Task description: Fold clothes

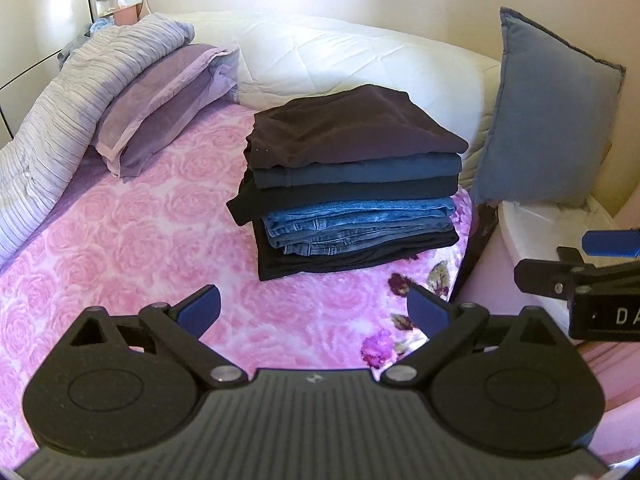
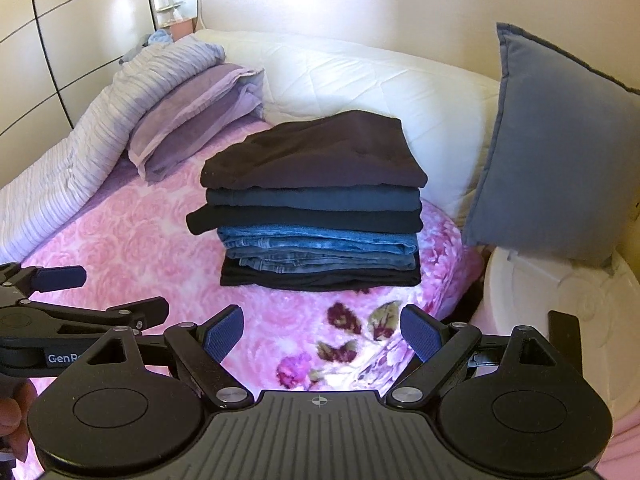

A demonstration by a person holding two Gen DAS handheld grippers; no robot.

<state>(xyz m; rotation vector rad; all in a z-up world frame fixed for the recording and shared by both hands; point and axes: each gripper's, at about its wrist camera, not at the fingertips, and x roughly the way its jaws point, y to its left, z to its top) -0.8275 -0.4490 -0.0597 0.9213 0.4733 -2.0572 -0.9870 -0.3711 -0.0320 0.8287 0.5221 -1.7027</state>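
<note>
Both grippers, left (image 1: 313, 312) and right (image 2: 322, 334), agape, empty; folded clothes stack (image 1: 348, 180) on pink floral bedspread (image 1: 132, 236)

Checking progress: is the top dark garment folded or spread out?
Folded: the top dark garment lies as a compact rectangle atop the stack.

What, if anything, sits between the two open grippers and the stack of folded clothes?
Nothing visible. Only bare pink rose bedspread lies between the left gripper, the right gripper and the folded stack. The pillows stand off to the sides.
</note>
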